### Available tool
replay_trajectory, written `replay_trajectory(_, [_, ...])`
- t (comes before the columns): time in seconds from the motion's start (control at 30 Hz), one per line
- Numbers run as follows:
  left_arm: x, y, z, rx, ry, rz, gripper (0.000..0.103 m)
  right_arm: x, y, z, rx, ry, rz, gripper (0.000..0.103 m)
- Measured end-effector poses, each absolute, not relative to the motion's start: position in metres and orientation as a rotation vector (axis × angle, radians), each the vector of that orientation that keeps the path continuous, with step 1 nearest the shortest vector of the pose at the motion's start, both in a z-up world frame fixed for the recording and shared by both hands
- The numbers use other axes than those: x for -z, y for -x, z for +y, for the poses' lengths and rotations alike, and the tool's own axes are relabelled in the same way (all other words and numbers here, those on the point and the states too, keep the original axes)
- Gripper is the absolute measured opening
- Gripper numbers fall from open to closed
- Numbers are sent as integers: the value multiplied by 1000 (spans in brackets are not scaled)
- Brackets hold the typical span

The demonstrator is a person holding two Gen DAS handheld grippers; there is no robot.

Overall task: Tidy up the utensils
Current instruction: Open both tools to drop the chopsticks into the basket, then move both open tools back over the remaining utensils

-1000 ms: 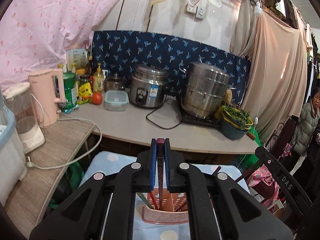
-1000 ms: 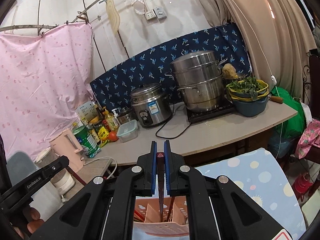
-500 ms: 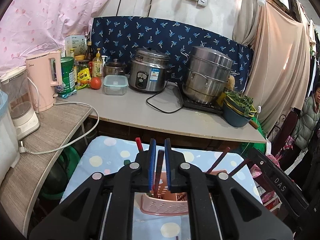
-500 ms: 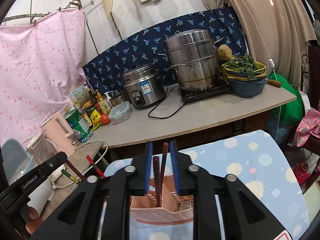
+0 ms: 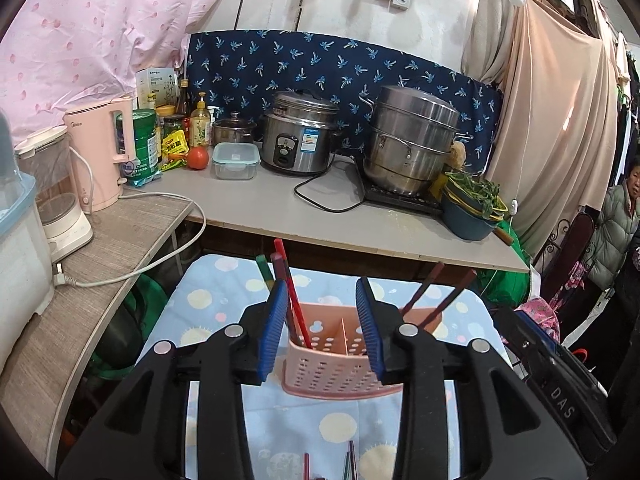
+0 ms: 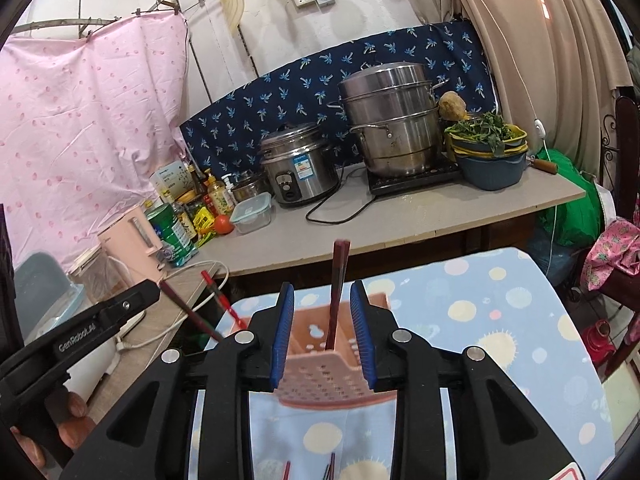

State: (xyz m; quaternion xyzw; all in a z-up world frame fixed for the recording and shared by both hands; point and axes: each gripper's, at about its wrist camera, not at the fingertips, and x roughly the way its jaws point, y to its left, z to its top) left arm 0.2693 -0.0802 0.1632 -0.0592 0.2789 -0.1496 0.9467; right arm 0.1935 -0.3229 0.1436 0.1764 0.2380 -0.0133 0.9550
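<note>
Both tongs, left [image 5: 322, 328] and right [image 6: 322, 330], spread apart, empty. Pink perforated plastic holder [image 5: 332, 364] just ahead, between fingers, holding several dark red chopsticks [image 6: 338, 292] upright. More chopsticks [image 5: 348, 466] lie loose beneath tongs: sorting judged partly done.

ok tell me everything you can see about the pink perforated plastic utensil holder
The pink perforated plastic utensil holder is a rectangular basket with rows of round holes in its front wall and a thin divider splitting it into compartments. It stands upright on the pale blue polka-dot cloth, below the grey counter's edge. Dark red chopsticks lean in its left compartment, another pair angles out of the right. Both the left gripper and right gripper are open in front of it, not touching it as far as shown.
</note>
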Motion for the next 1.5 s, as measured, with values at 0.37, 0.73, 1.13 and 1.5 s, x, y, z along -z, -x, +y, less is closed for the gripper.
replay_trajectory(0.37, [-136,-222,-70,304,90,639,34,-114,-130,-304,14,-315,559,29])
replay_trajectory(0.73, [-73,-174,-47,269,45,767,34,-63,-76,-287,-9,-312,692,29])
replay_trajectory(1.13, [-18,-133,-29,222,1,861,34,-12,-32,-265,-25,-264,815,29])
replay_trajectory(1.5, [3,-116,-32,219,-26,910,34,20,-11,-241,-53,-225,899,29])
